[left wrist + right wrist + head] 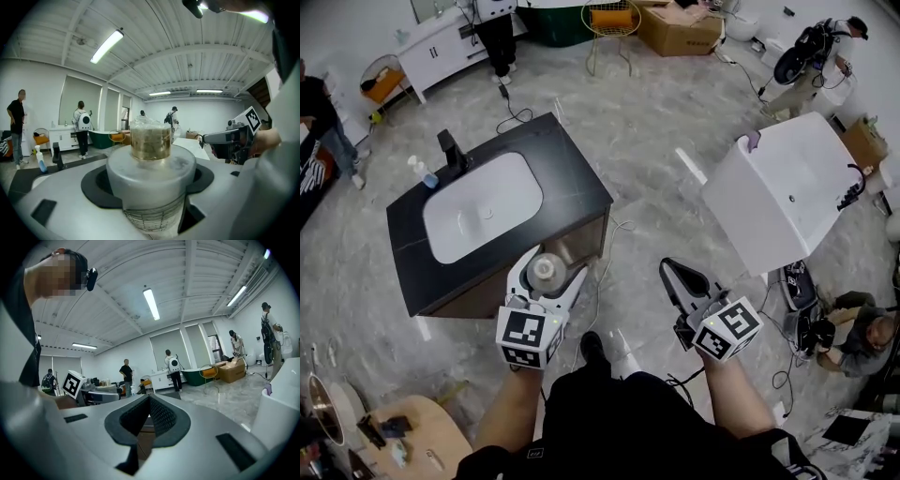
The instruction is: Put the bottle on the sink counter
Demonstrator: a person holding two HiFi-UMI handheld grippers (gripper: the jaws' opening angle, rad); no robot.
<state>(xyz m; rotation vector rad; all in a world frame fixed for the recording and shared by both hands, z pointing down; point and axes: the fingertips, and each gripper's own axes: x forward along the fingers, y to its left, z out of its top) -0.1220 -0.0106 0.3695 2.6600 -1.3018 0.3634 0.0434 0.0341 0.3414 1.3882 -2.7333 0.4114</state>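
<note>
My left gripper (546,275) is shut on a frosted grey bottle (545,271) with a gold cap wrapped in clear film; the bottle (151,173) stands upright between the jaws. It hangs off the near right corner of the black sink counter (572,178), above the cabinet's open side. The counter holds a white basin (483,206), a black faucet (450,150) and a small spray bottle (420,171). My right gripper (680,278) is shut and holds nothing, over the floor to the right; its jaws meet at the tips (148,401).
A white bathtub-like unit (783,192) stands at the right. Cables run over the marble floor (647,131). Several people stand or crouch around the room's edges. A round wooden table (403,436) is at the lower left. Boxes and a yellow chair stand at the back.
</note>
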